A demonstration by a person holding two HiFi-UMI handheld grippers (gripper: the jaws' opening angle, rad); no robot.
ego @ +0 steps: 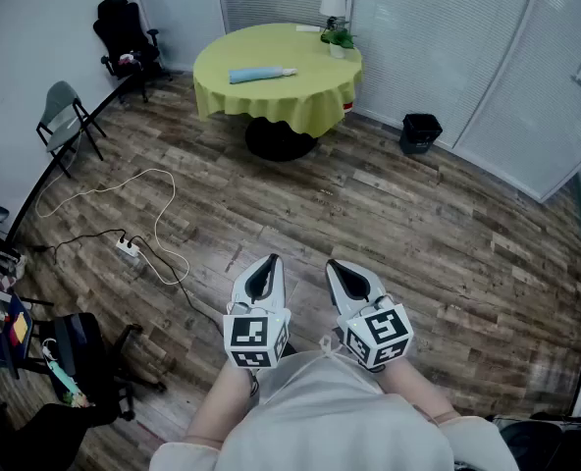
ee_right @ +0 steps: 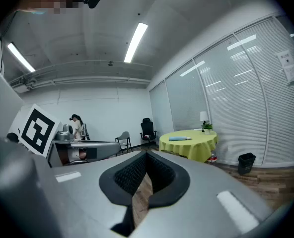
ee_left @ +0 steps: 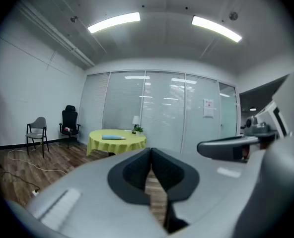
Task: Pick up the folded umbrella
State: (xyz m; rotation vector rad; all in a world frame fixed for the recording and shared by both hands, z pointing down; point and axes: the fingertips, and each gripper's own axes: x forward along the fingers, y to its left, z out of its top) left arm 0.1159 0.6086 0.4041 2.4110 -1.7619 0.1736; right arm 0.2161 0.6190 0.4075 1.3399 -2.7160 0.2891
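Observation:
The folded umbrella point(ego: 260, 74) is light blue and lies on the round table point(ego: 300, 91) with a yellow-green cloth, far across the room. It also shows small in the left gripper view as the umbrella point(ee_left: 113, 137) and in the right gripper view as the umbrella point(ee_right: 181, 138). My left gripper point(ego: 263, 263) and right gripper point(ego: 341, 267) are held close to my body, side by side, far from the table. Both are shut with nothing between their jaws. They point roughly level toward the table.
A small lamp point(ego: 333, 6) and potted plant point(ego: 339, 39) stand at the table's far edge. A black bin point(ego: 420, 131) sits right of the table. A grey folding chair point(ego: 65, 116), black office chair point(ego: 126, 35), and a power strip point(ego: 128, 247) with cables lie to the left on the wooden floor.

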